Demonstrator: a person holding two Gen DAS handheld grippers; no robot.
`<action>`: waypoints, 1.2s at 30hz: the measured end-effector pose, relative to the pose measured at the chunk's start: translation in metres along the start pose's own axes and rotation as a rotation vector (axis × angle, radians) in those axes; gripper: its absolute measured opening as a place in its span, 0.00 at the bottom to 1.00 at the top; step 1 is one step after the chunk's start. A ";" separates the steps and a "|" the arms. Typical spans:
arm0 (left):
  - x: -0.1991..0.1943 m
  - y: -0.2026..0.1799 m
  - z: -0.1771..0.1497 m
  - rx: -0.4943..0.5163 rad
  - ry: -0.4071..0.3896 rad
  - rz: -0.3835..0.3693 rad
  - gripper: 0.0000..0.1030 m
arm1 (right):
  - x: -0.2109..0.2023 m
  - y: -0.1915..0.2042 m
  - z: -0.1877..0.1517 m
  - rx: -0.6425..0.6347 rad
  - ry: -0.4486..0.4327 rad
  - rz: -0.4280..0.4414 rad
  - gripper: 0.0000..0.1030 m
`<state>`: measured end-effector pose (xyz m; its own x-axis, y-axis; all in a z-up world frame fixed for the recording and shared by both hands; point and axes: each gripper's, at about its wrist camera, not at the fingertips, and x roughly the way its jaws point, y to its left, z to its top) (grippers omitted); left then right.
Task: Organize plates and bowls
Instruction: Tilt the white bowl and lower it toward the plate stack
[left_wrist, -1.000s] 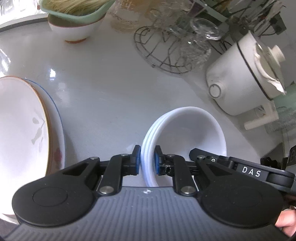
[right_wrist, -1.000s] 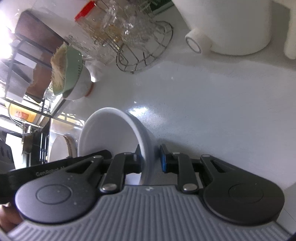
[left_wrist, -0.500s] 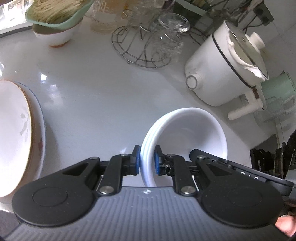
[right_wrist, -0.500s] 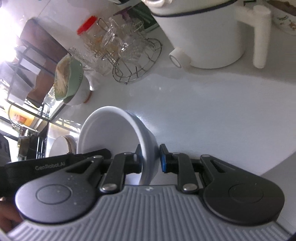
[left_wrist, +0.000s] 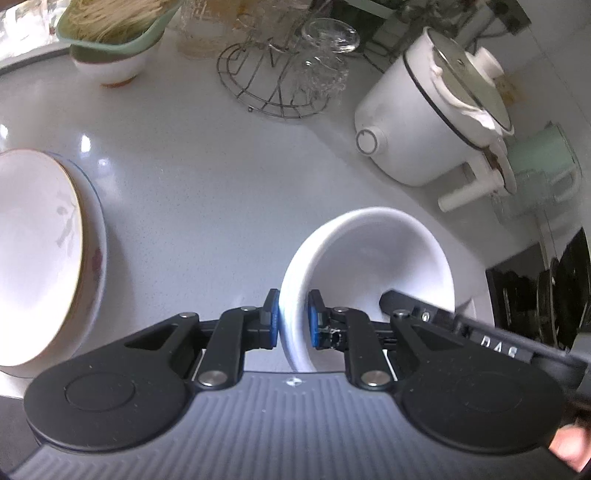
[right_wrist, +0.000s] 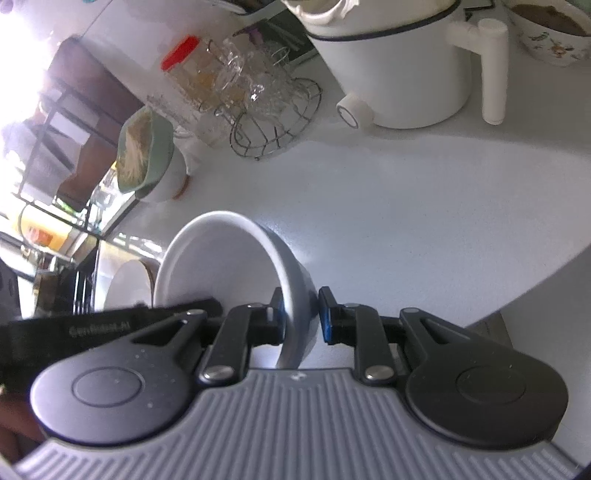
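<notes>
White counter (left_wrist: 207, 177) is seen from higher than a second ago. The stack of white bowls (left_wrist: 369, 266) is carried above it, its rim clenched by the left claw (left_wrist: 293, 325) and right claw (right_wrist: 301, 314); more of the plate stack (left_wrist: 40, 251) is shown.

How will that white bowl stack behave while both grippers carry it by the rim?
The white bowl stack looks glazed and smooth, so it may slip between the pads. It is rigid ceramic, likely fragile if dropped. Several nested rims suggest real weight; the left gripper and right gripper pinching opposite edges should limit tipping.
</notes>
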<state>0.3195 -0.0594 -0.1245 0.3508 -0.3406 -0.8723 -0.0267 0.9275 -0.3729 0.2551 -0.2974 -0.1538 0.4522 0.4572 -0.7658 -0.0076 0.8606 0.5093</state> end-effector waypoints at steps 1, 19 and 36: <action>-0.004 0.001 0.000 0.010 -0.001 -0.002 0.17 | -0.002 0.004 -0.001 0.003 -0.008 -0.004 0.21; -0.056 0.041 0.020 0.039 0.005 -0.088 0.17 | -0.022 0.068 -0.002 -0.050 -0.067 -0.010 0.21; -0.096 0.123 0.030 -0.002 -0.052 -0.068 0.18 | 0.014 0.138 -0.005 -0.100 -0.062 0.037 0.21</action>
<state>0.3105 0.0925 -0.0769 0.4003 -0.3941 -0.8273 -0.0027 0.9023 -0.4311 0.2557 -0.1710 -0.0966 0.5045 0.4767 -0.7199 -0.1125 0.8629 0.4926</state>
